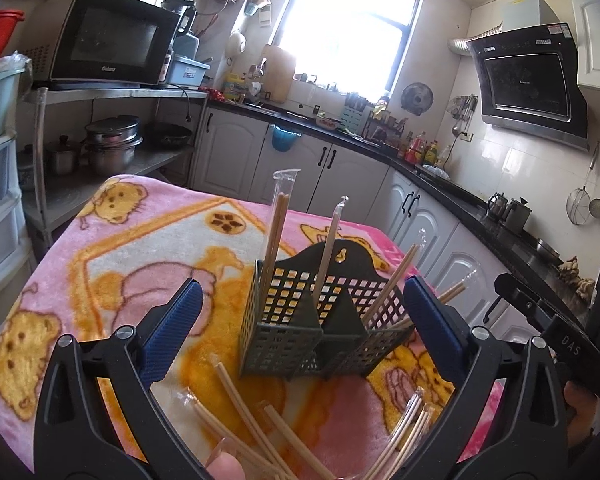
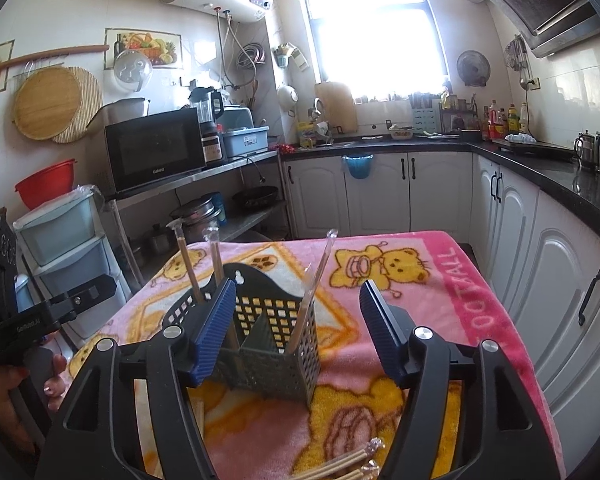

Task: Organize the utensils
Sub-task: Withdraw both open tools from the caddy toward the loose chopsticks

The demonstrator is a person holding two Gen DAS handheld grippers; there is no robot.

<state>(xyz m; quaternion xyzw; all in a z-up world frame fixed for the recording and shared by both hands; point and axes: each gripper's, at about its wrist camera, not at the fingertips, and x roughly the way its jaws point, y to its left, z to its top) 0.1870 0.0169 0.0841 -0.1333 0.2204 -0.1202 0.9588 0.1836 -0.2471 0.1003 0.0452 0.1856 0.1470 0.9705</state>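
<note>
Your left gripper (image 1: pixel 300 320) and right gripper (image 2: pixel 296 328) both have jaws spread, gripping nothing. Loose wrapped chopsticks (image 1: pixel 256 428) lie nearest; behind stands one caddy (image 1: pixel 319 320) on the bench blanket (image 2: pixel 471 280), lettered "FOOTBALL", holding four wrapped pairs. Farther: one "Galanz" microwave (image 1: pixel 108 40).

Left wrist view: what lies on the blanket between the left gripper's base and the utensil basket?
Loose wrapped chopstick pairs lie there, scattered on the pink blanket in front of the dark utensil basket, inside the open left gripper.
</note>
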